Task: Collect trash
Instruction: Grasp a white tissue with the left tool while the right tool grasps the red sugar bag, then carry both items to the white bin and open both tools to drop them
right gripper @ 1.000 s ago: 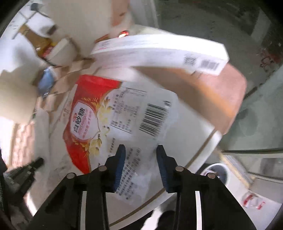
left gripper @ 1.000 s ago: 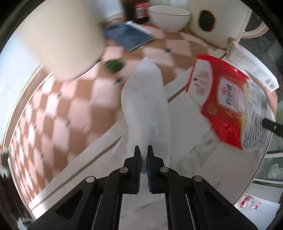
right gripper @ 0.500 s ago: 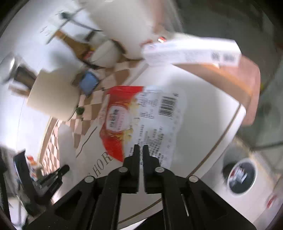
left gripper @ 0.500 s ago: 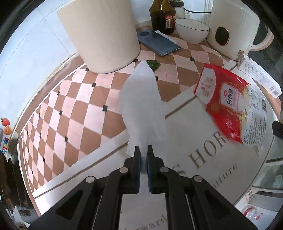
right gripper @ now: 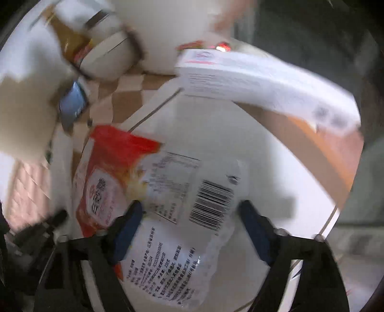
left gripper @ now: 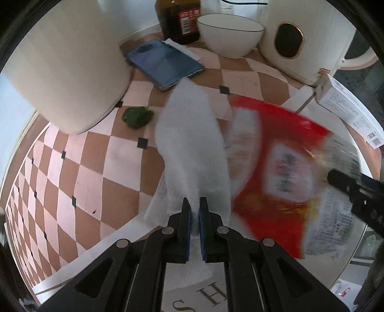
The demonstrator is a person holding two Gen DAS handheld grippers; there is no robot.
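The tissue [left gripper: 192, 148] is soft matt paper. The bag [right gripper: 182, 216] is glossy crinkled plastic film. The bowl [left gripper: 229, 33] looks like smooth glazed ceramic, the bottle [left gripper: 177, 19] dark glass, the box [left gripper: 348, 110] matt card.

Bare checkered cloth [left gripper: 79, 168] lies open at left; the pot [left gripper: 64, 64], phone [left gripper: 165, 63], bowl [left gripper: 230, 33] and kettle [left gripper: 304, 38] crowd the far edge.
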